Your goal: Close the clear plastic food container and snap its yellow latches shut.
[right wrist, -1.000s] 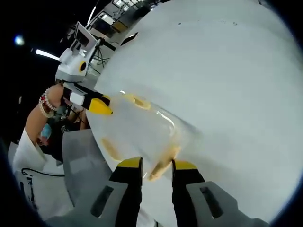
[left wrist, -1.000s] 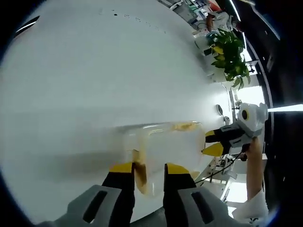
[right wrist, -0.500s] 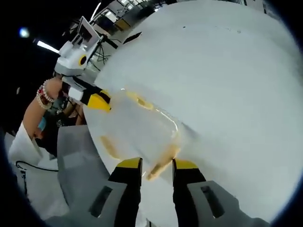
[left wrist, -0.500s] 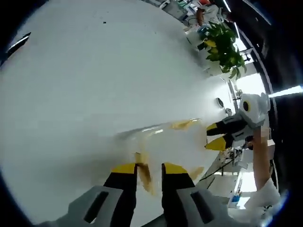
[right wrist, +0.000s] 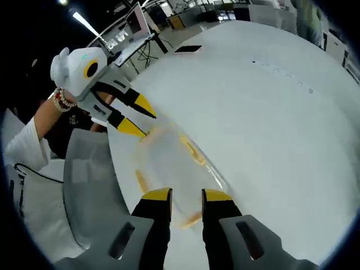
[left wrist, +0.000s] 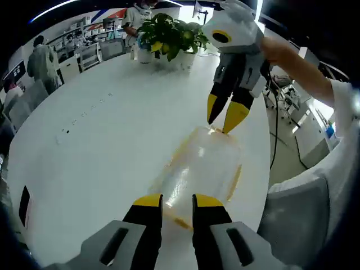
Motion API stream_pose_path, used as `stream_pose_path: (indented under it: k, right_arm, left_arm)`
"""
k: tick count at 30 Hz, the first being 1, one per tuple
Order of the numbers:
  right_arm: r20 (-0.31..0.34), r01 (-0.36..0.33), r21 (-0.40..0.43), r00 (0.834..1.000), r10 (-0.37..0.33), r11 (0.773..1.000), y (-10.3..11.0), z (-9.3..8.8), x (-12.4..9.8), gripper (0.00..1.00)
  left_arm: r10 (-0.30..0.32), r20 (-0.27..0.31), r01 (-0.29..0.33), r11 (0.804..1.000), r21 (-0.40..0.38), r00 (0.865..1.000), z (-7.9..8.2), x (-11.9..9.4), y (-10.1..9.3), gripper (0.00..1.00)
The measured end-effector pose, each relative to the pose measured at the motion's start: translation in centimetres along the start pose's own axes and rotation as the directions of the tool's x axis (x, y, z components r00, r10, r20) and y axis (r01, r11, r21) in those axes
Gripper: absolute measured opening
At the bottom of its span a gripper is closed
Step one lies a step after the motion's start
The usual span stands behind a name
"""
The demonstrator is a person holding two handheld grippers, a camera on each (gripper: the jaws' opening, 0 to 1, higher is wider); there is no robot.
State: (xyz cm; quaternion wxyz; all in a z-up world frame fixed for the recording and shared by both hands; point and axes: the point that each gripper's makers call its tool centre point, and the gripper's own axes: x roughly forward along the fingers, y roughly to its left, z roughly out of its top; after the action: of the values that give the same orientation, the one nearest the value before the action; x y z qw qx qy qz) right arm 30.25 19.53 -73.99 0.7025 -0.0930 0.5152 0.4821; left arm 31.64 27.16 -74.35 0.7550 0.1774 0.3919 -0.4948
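The clear plastic container (left wrist: 203, 167) lies lengthwise on the white round table (left wrist: 101, 140), near its edge, with yellow latches (left wrist: 234, 181) along its sides. My left gripper (left wrist: 178, 201) is closed on the container's near end, where a yellow latch (left wrist: 181, 223) sits between the jaws. My right gripper (left wrist: 223, 114) comes down from above onto the far end. In the right gripper view the container (right wrist: 169, 163) is blurred, my right gripper (right wrist: 188, 196) holds its near end, and my left gripper (right wrist: 140, 118) is at the other end.
A potted plant (left wrist: 169, 34) stands at the table's far side, with people (left wrist: 42, 59) behind it. A dark phone (left wrist: 24, 205) lies near the left edge. A grey chair (left wrist: 292, 219) stands just off the table beside the container. A white sleeve (left wrist: 344, 112) shows at right.
Both views have swung a long way with the hands. The container has stayed between both pairs of jaws throughout. The right gripper now shows much larger and closer in the left gripper view.
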Motion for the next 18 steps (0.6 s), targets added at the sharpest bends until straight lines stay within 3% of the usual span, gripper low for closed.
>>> stream_pose_path:
  k: [2, 5, 8, 10, 18]
  right_arm:
    - [0.001, 0.000, -0.023, 1.000, 0.000, 1.000, 0.4, 0.5, 0.6, 0.15]
    - [-0.005, -0.015, -0.036, 1.000, 0.015, 0.999, 0.7, 1.0, 1.4, 0.11]
    - [0.009, -0.025, -0.039, 1.000, 0.026, 0.999, 0.8, 1.5, 2.0, 0.06]
    - [0.013, -0.031, -0.039, 0.999, 0.031, 0.999, 0.8, 1.8, 2.4, 0.05]
    - [0.020, -0.035, -0.071, 0.999, 0.036, 0.997, 0.6, 2.4, 3.6, 0.01]
  left_arm:
    - [-0.017, 0.018, 0.016, 1.000, 0.018, 1.000, 0.5, 0.2, -0.7, 0.13]
    - [0.003, 0.026, -0.007, 0.990, 0.138, 1.000, 1.0, 0.6, -1.0, 0.08]
    - [-0.005, 0.034, 0.001, 0.992, 0.126, 0.999, 1.1, 1.1, -1.4, 0.03]
    - [-0.036, 0.040, 0.033, 0.997, 0.076, 0.999, 1.2, 1.5, -2.1, 0.03]
    - [-0.070, 0.059, 0.063, 0.992, 0.112, 0.996, 1.8, 2.7, -3.7, 0.00]
